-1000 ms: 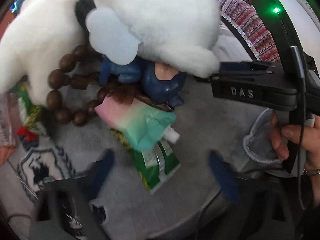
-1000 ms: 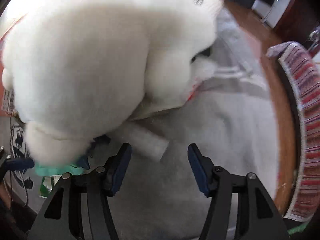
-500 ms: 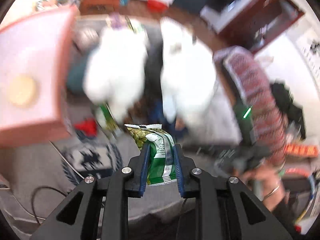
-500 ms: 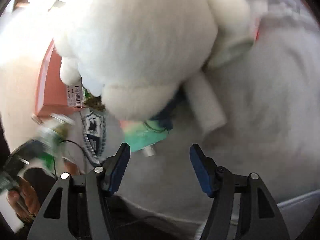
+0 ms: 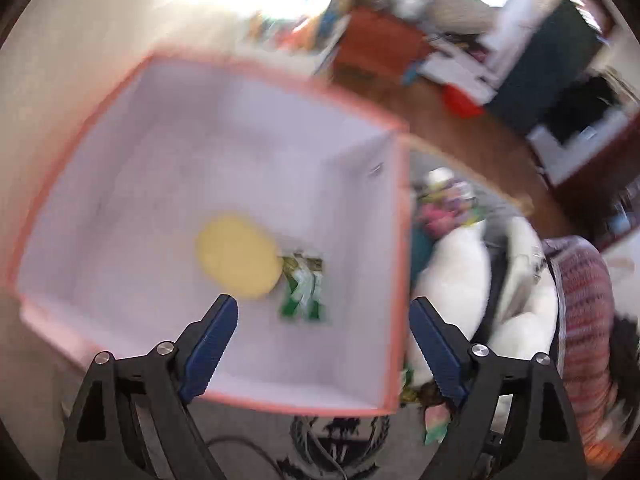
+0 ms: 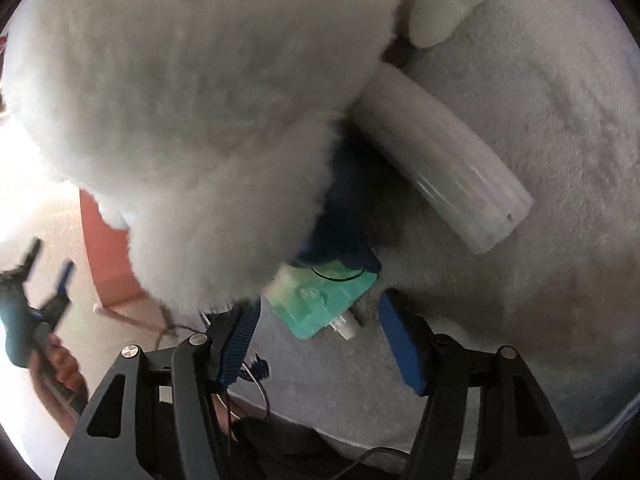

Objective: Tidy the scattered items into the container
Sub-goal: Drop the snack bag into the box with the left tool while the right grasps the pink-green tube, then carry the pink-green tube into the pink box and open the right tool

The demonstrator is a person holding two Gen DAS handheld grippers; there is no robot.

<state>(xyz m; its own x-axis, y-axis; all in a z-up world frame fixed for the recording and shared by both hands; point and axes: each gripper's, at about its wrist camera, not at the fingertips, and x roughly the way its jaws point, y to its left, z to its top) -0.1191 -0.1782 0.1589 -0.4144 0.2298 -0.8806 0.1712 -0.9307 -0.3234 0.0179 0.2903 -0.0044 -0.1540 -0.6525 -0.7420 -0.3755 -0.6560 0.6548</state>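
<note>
Left gripper (image 5: 324, 316) over pink box (image 5: 396, 240), jaws opening, nothing between pads. Box interior white; yellow disc (image 5: 238, 256) on floor, green snack packet (image 5: 304, 290) just beside it, touching disc's right edge. Right of box: white plush (image 5: 460, 264), striped fabric (image 5: 584, 312), colourful clutter (image 5: 444, 204). Grey cloth with dark print (image 5: 340, 436) below box. View motion-blurred.

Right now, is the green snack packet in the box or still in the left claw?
In the box. The green snack packet lies on the box floor beside a yellow disc; the left claw is opening, nothing between its pads.
</note>
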